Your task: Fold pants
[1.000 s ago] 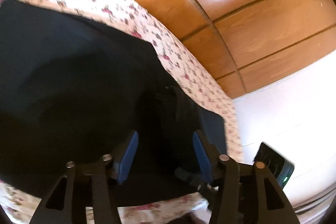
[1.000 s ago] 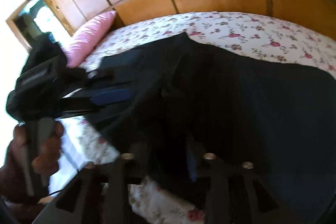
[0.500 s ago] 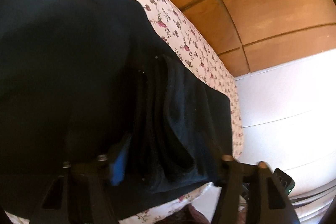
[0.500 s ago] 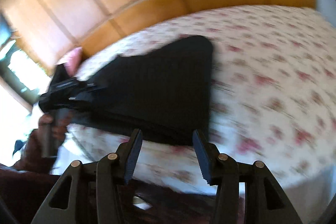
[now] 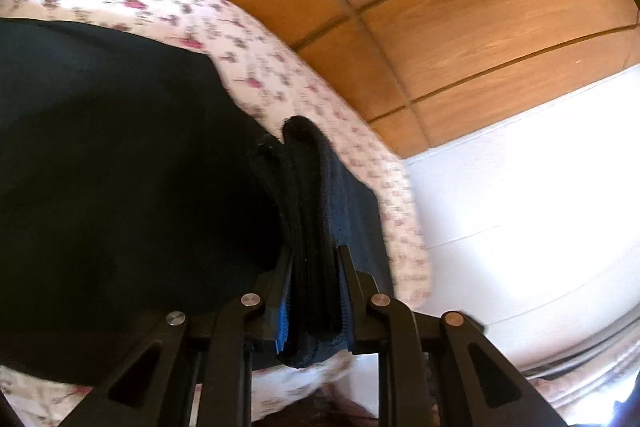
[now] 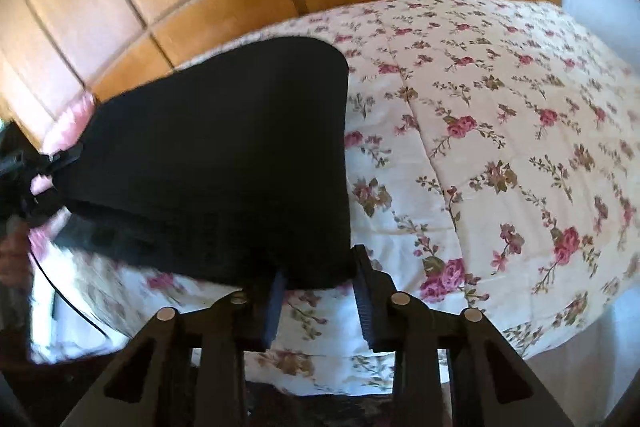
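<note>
The dark pants [image 6: 224, 163] are spread on a bed covered by a floral bedspread [image 6: 500, 131], near the bed's front edge, with wooden wall panels [image 5: 460, 7] behind. In the left wrist view, a thick bunch of folded layers at one end of the pants is pinched between the pads of the left gripper [image 5: 314, 291], whose jaws are closing to a narrow gap on the cloth. In the right wrist view, the right gripper [image 6: 318, 291] is set at the near corner of the other end; its jaws are closing too, with the hem edge lying between them, but whether the pads already press on the fabric cannot be told.

Several things could go wrong from here. If the right gripper is closed on only the top layer, the lower layer may be left behind when the end is lifted, and the fold would come out skewed. The bedspread lies directly under the hem, so it could be caught together with the cloth and dragged up. The stack held by the left gripper is bulky; an inner layer could slip out if it is pulled sideways. Because the pants lie close to the bed's edge, a loose end could be drawn over it and slide off.

No container is visible in either view, so nothing is held in one.
</note>
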Available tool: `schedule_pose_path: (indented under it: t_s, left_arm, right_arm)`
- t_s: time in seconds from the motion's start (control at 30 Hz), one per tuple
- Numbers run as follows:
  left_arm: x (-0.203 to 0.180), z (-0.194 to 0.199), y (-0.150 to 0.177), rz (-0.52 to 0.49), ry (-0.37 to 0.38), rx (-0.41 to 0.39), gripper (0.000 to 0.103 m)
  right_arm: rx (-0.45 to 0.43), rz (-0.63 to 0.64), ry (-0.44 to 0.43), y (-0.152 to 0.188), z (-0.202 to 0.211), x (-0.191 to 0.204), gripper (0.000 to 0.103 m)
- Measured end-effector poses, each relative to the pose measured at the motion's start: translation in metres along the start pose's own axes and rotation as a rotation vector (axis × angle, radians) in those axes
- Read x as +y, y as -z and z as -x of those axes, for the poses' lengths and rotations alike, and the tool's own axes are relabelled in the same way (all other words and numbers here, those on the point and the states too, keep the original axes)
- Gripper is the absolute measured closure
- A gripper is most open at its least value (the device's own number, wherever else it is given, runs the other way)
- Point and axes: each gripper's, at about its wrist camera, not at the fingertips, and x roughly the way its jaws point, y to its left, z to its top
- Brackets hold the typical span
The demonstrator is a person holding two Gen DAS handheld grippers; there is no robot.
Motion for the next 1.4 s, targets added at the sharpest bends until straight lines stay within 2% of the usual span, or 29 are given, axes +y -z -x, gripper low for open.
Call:
schedule_pose_path:
  t_s: [0.13,0.17,0.23,0.3,0.37,0.43,0.53,0.77,0.8,0.83,0.93,1.0,1.07,1.1,1.17,1.33,1.4]
  left_arm:
    - [0.033,-0.018,0.012,0.032,-0.189,0.077,0.085]
    - [0.038,-0.018,0.014,0.035,-0.175,0.065,0.085]
    - [0.037,-0.015,0.014,0.031,-0.165,0.053,0.085]
    - [0.034,-0.015,0.012,0.001,-0.177,0.046,0.085]
    - [0.028,-0.015,0.016,-0.046,-0.198,0.037,0.085]
    - [0.023,-0.015,0.018,-0.074,-0.209,0.028,0.085]
    - [0.018,-0.015,0.019,-0.106,-0.220,0.015,0.085]
    - [0.009,-0.011,0.027,-0.222,-0.257,-0.032,0.085]
    - [0.005,-0.010,0.028,-0.239,-0.258,-0.046,0.085]
    - [0.001,-0.007,0.030,-0.268,-0.263,-0.069,0.085]
    - [-0.008,0.011,0.039,-0.340,-0.271,-0.140,0.085]
    - [-0.014,0.015,0.043,-0.392,-0.292,-0.179,0.085]
    - [-0.007,0.007,0.044,-0.395,-0.347,-0.148,0.085]
    - [-0.001,0.000,0.044,-0.376,-0.371,-0.115,0.085]
    - [0.010,-0.010,0.044,-0.344,-0.407,-0.082,0.085]
    - [0.009,-0.002,0.043,-0.288,-0.392,-0.079,0.083]
    - [0.004,-0.002,0.044,-0.289,-0.405,-0.092,0.081]
  right_arm:
    - [0.064,0.016,-0.030,0.004,-0.003,-0.005,0.071]
    - [0.076,0.020,-0.043,0.003,0.001,-0.008,0.069]
    - [0.082,0.015,-0.077,-0.002,0.011,-0.018,0.053]
    - [0.052,-0.038,-0.137,-0.010,0.026,-0.032,0.040]
    - [0.007,-0.104,-0.197,-0.023,0.032,-0.044,0.032]
    - [-0.029,-0.172,-0.239,-0.037,0.031,-0.051,0.031]
    - [-0.039,-0.236,-0.292,-0.064,0.007,-0.053,0.031]
    - [0.029,-0.320,-0.292,-0.121,-0.068,-0.045,0.031]
    - [0.038,-0.325,-0.304,-0.127,-0.076,-0.043,0.032]
    - [0.045,-0.324,-0.317,-0.130,-0.079,-0.041,0.042]
    - [0.021,-0.252,-0.266,-0.135,-0.077,-0.029,0.057]
    - [-0.030,-0.156,-0.211,-0.133,-0.068,-0.015,0.059]
    - [-0.031,-0.083,-0.105,-0.128,-0.073,-0.008,0.060]
    - [-0.033,-0.059,-0.061,-0.124,-0.077,-0.006,0.060]
    - [-0.044,-0.061,-0.047,-0.123,-0.083,-0.005,0.057]
    - [-0.037,-0.061,-0.008,-0.126,-0.079,-0.008,0.041]
    - [-0.055,-0.054,0.030,-0.127,-0.067,-0.004,0.039]
